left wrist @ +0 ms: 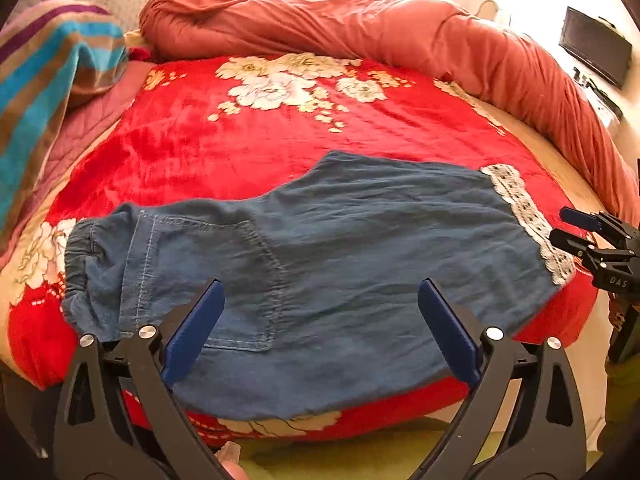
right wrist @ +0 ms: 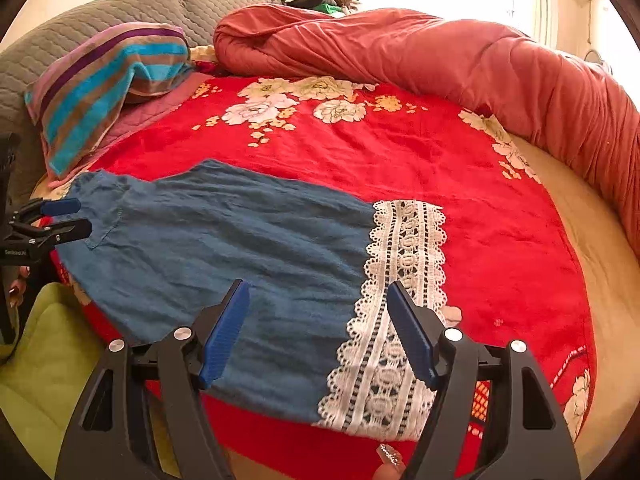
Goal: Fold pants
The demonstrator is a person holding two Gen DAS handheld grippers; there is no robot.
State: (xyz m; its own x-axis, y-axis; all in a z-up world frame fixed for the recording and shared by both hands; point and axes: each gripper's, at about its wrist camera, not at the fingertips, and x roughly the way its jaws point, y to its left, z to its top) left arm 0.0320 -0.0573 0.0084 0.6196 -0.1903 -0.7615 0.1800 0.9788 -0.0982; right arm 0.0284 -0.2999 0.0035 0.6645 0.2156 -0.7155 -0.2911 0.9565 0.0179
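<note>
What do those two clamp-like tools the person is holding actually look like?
Both the left gripper and the right gripper are black plastic frames with triangular cut-outs and round silver bolt heads. Their jaws are lined with ribbed blue pads. Small pale lettering marks the side of each body; I cannot read it reliably. A patterned fingernail shows below the right one.

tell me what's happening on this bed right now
A person holds a two-finger gripper in each hand over blue pants laid out flat on a red floral blanket. The left gripper hovers open near the waistband end, and the right gripper hovers open near the white lace hem. Neither grips the fabric yet. The pants look already folded leg on leg; a rolled quilt lies behind.
</note>
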